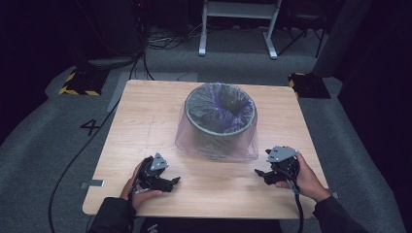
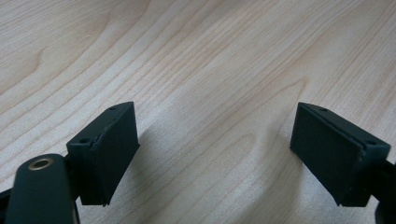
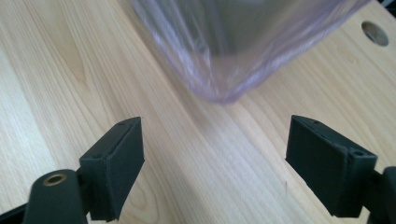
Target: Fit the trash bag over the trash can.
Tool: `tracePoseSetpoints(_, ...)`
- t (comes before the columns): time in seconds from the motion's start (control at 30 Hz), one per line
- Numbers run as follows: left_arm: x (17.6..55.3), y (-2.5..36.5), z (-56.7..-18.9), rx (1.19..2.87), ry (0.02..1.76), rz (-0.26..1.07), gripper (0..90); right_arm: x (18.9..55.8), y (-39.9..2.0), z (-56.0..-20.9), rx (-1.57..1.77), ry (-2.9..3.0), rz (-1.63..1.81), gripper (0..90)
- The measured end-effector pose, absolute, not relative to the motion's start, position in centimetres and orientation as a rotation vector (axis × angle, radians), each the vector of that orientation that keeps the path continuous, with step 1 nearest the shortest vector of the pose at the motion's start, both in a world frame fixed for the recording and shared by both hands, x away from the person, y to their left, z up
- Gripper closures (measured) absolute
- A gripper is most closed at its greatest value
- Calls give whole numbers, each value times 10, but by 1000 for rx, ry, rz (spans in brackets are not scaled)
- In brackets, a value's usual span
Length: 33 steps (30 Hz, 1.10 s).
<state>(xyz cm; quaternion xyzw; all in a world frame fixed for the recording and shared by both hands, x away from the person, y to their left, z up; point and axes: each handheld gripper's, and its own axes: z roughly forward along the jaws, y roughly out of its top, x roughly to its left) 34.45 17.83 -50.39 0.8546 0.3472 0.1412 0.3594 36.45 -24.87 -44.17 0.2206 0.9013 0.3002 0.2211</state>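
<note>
A grey waste bin lined with a clear purplish plastic bag stands in the middle of the wooden table; the bag hangs over the rim and down the outside. My left gripper rests near the table's front left, jaws wide apart over bare wood, nothing between them. My right gripper sits at the front right, just beside the bin, and is open too. In the right gripper view the bag's lower edge lies a short way ahead of the empty jaws.
Beyond the table are grey carpet, floor cables, yellow-black striped bases and a white metal frame. A round hole marks the tabletop in the right gripper view. A dark curtain closes the right side.
</note>
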Motion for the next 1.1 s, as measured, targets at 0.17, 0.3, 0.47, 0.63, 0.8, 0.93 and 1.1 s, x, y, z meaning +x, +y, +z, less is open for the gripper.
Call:
tracePoseSetpoints(0.17, 345, 178, -504, 2203, 895, 364, 146, 364, -255, -453, 637, 2499, 814, 191)
tracePoseSetpoints(0.3, 345, 178, -504, 2203, 895, 364, 146, 362, -265, -465, 692, 2488, 802, 193)
tracePoseSetpoints(0.47, 345, 178, -504, 2203, 895, 363, 146, 358, -275, -475, 745, 2476, 832, 192)
tracePoseSetpoints(0.63, 345, 178, -504, 2204, 894, 364, 146, 358, -286, -484, 804, 2459, 860, 192)
tracePoseSetpoints(0.8, 345, 178, -504, 2207, 890, 365, 146, 356, -303, -494, 912, 2434, 923, 187)
tracePoseSetpoints(0.93, 345, 178, -504, 2207, 890, 366, 146, 352, -321, -502, 1012, 2377, 1023, 179)
tracePoseSetpoints(1.1, 345, 178, -504, 2210, 884, 366, 146, 348, -332, -503, 1080, 2359, 1041, 166)
